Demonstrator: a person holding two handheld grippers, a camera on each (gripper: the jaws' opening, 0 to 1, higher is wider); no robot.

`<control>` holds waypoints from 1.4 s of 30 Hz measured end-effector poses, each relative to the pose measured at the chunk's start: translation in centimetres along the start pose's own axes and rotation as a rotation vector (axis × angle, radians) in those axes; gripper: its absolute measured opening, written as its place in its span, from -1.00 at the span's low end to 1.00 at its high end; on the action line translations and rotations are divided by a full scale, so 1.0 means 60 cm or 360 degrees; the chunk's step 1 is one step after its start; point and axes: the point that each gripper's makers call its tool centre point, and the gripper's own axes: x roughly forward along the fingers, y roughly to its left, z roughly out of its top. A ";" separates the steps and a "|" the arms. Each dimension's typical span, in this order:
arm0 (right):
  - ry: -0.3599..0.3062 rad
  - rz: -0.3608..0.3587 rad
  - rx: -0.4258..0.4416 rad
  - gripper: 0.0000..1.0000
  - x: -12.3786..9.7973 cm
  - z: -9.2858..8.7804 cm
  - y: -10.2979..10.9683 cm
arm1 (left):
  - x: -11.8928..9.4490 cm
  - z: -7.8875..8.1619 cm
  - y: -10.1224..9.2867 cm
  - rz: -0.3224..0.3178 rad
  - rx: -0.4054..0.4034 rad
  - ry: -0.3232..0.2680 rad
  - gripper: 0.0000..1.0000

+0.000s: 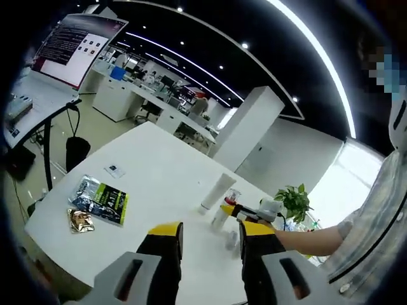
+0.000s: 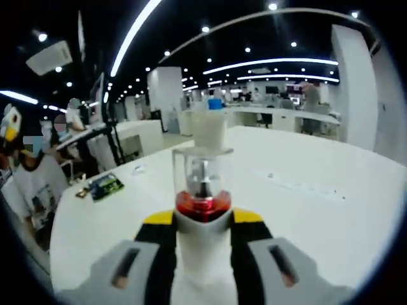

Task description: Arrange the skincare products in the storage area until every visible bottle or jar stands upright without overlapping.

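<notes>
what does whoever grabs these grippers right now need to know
Left gripper: open, holding nothing, above the white table.
Right gripper: shut on a white pump bottle with a clear cap and red collar, held upright.
On the table: a white tube and a small bottle, both upright, close together; foil packets off to the side.
Done: two items appear to stand.
Left: set the pump bottle down upright, clear of the others.

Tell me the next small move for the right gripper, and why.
Probably lower the pump bottle straight down onto bare table and let go. The right gripper is shut on the bottle, which sits upright between its jaws. The left gripper view shows a white tube standing nearby, so set the bottle apart from it. The left gripper is open and free.
</notes>
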 end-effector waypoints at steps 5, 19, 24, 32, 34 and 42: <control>-0.0085 -0.0001 -0.0010 -0.41 -0.016 -0.005 0.000 | 0.003 0.002 0.001 -0.0001 -0.0018 -0.0014 -0.27; -0.0131 0.0005 -0.0059 -0.39 -0.036 -0.014 0.010 | 0.012 -0.004 -0.001 -0.0005 -0.0029 -0.0004 -0.27; -0.0126 -0.0012 -0.0043 -0.37 -0.035 -0.013 0.008 | 0.012 -0.004 -0.004 -0.0006 -0.0025 -0.0007 -0.27; 0.0030 -0.0044 0.0089 -0.10 -0.034 -0.051 -0.001 | 0.008 -0.015 -0.003 0.0004 -0.0051 -0.0008 -0.27; 0.0086 -0.0021 0.0084 -0.09 -0.032 -0.063 0.003 | 0.007 -0.017 -0.003 0.0003 -0.0053 -0.0012 -0.27; 0.0227 0.0044 0.0014 -0.27 -0.016 -0.089 0.015 | 0.001 -0.024 -0.001 0.0021 -0.0070 -0.0020 -0.27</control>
